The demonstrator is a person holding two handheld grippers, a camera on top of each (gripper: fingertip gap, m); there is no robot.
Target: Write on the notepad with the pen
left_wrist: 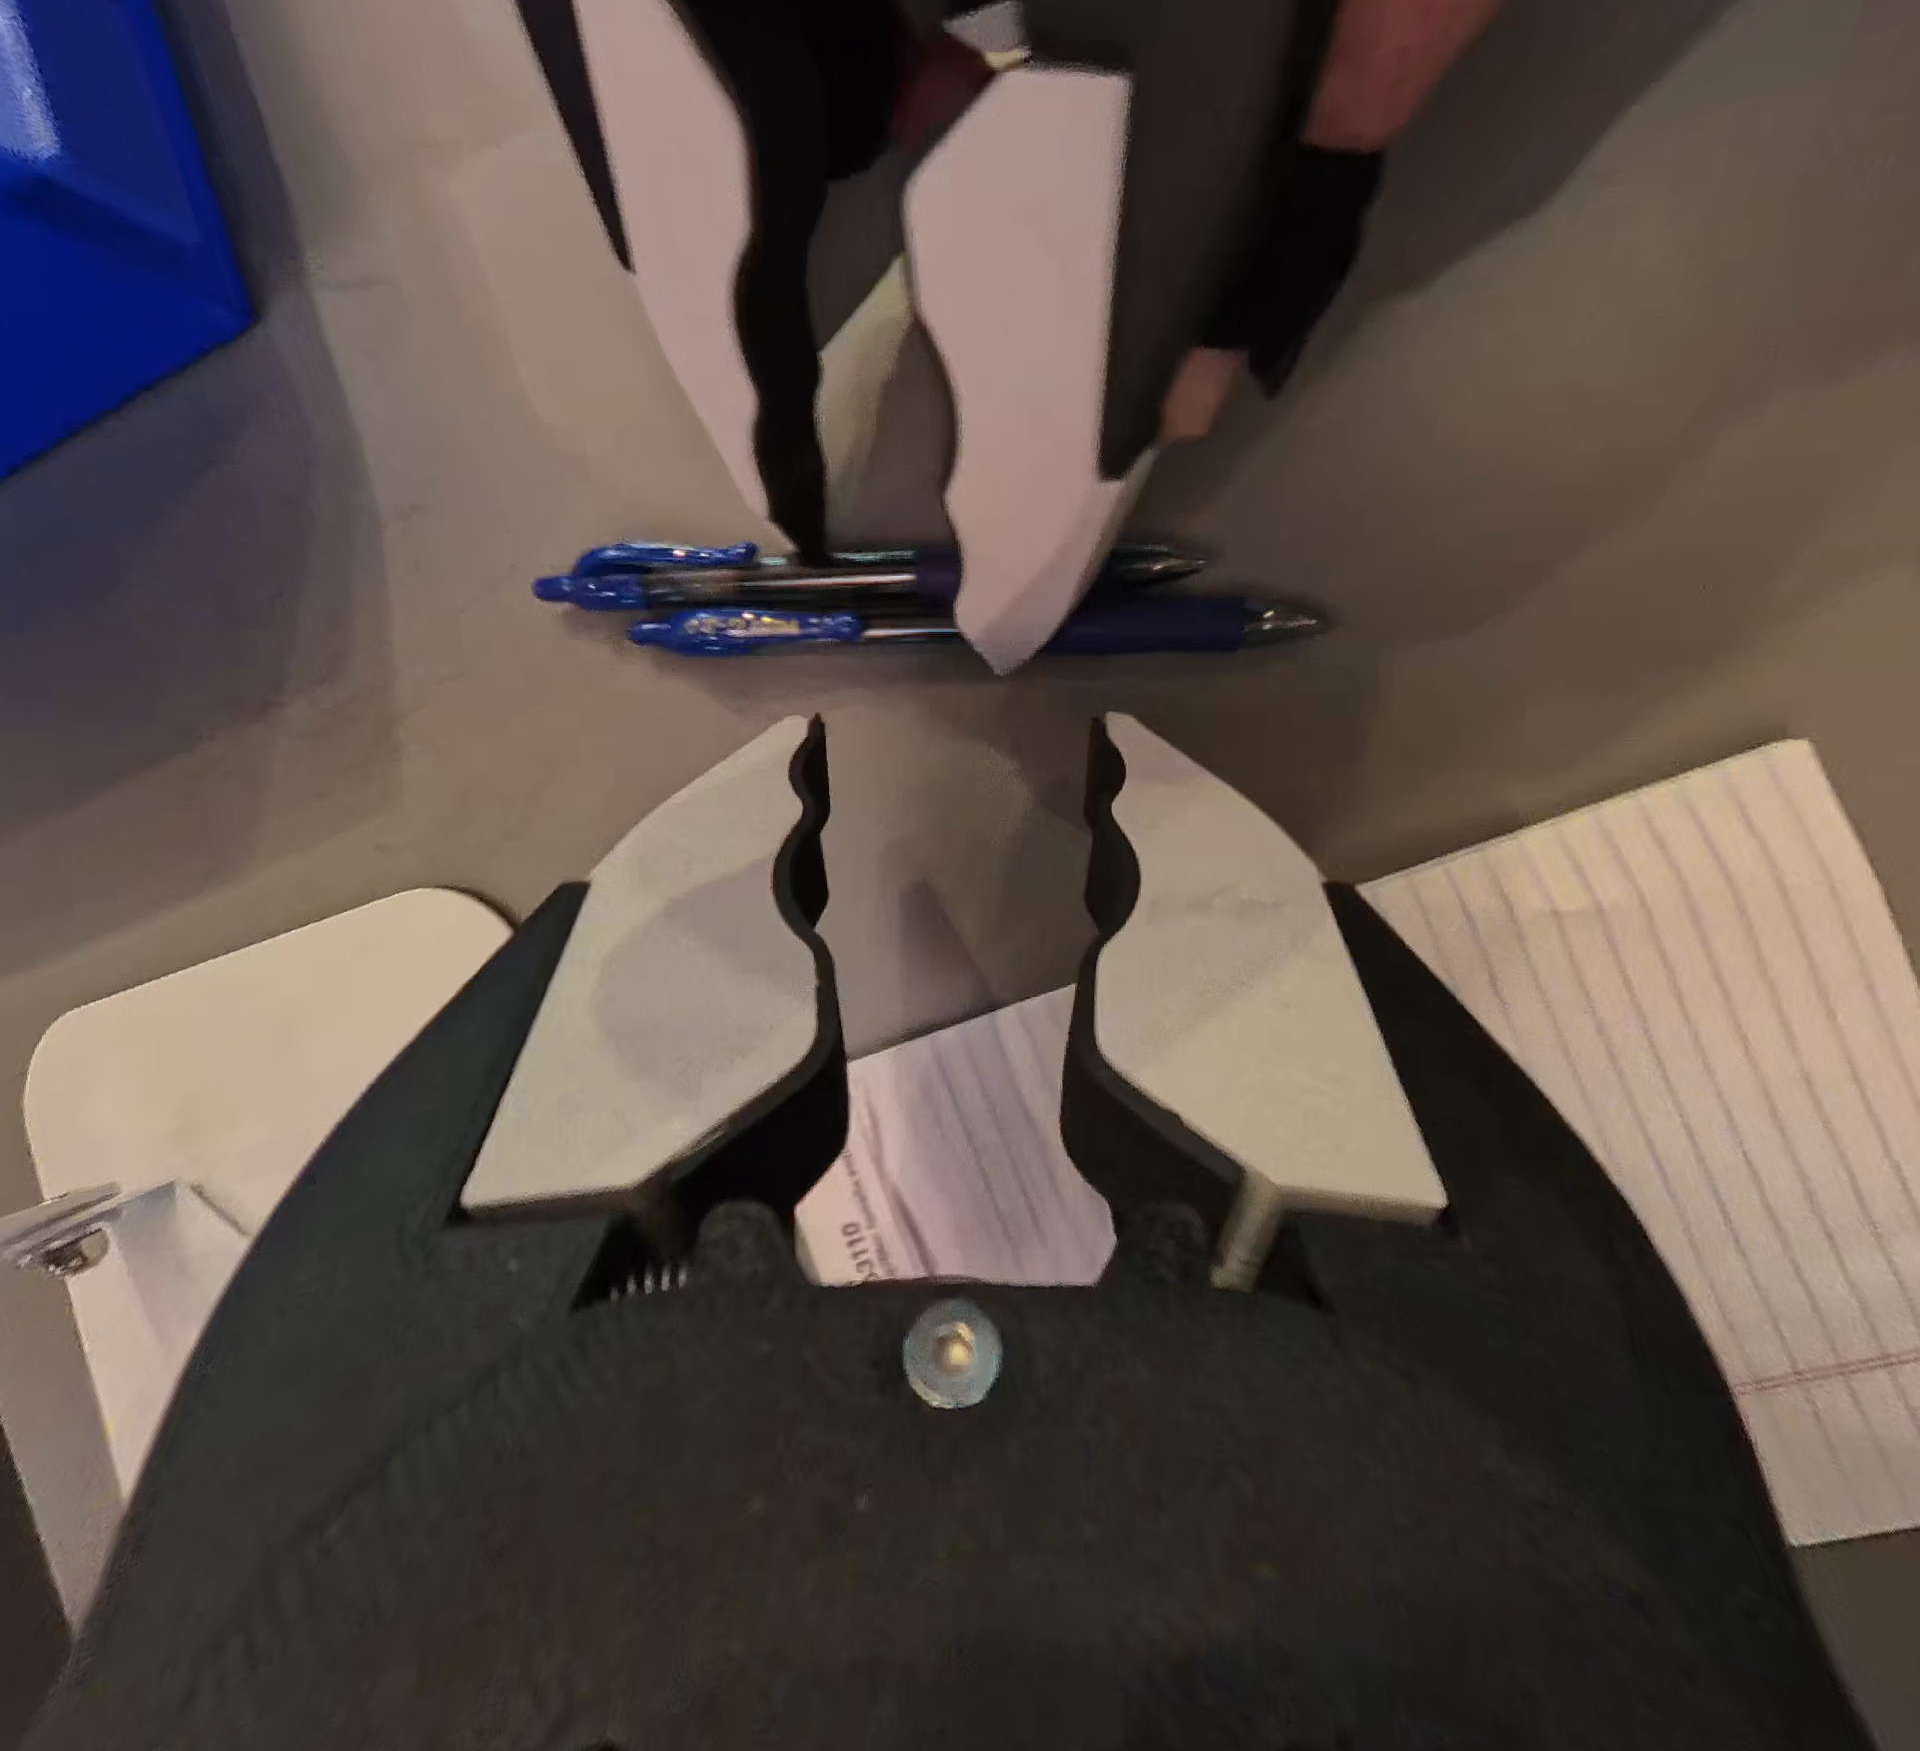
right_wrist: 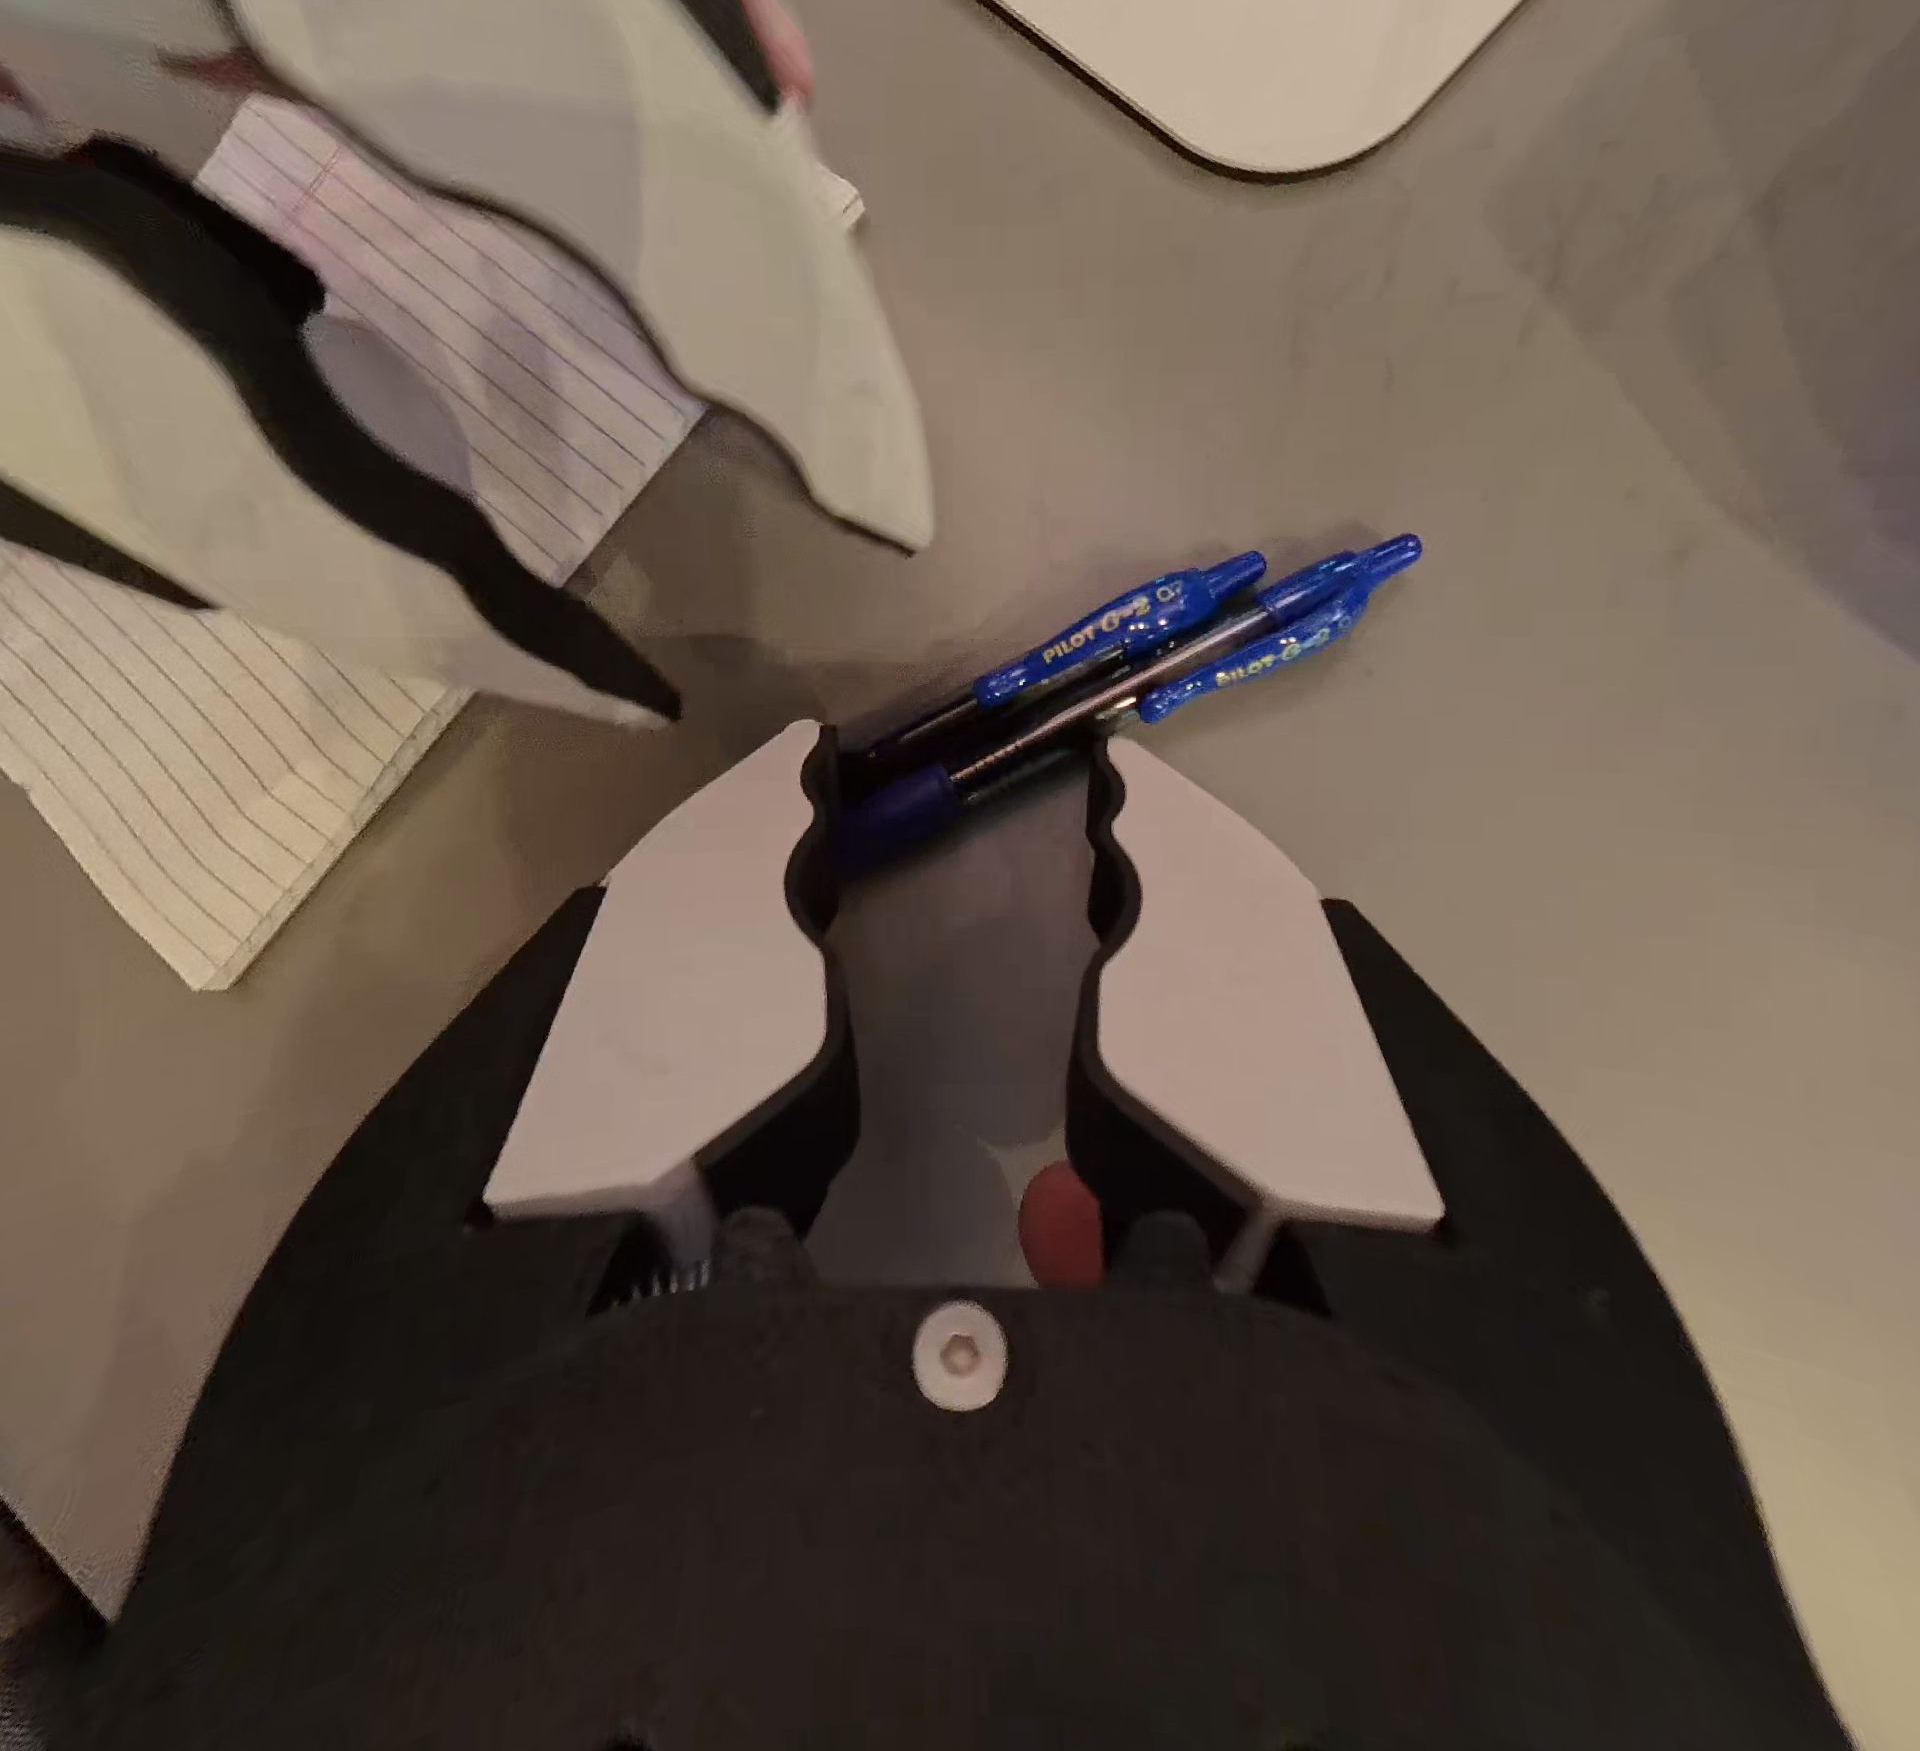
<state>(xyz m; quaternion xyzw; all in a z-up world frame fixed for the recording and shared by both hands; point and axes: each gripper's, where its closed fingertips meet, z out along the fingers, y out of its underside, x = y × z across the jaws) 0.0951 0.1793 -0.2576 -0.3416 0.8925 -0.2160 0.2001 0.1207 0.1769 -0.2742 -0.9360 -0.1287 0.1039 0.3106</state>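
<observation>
Right tongs (right_wrist: 956, 756): spread over two blue pens (right_wrist: 1174, 652); clench one only
Left tongs (left_wrist: 956, 735): released, empty, just short of pens

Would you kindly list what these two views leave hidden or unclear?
- Pens: right wrist view, tip ends hidden behind the right tool.
- Notepad: left wrist view, partly hidden under the left tool.
- Left tool in the right wrist view: motion-blurred.
</observation>
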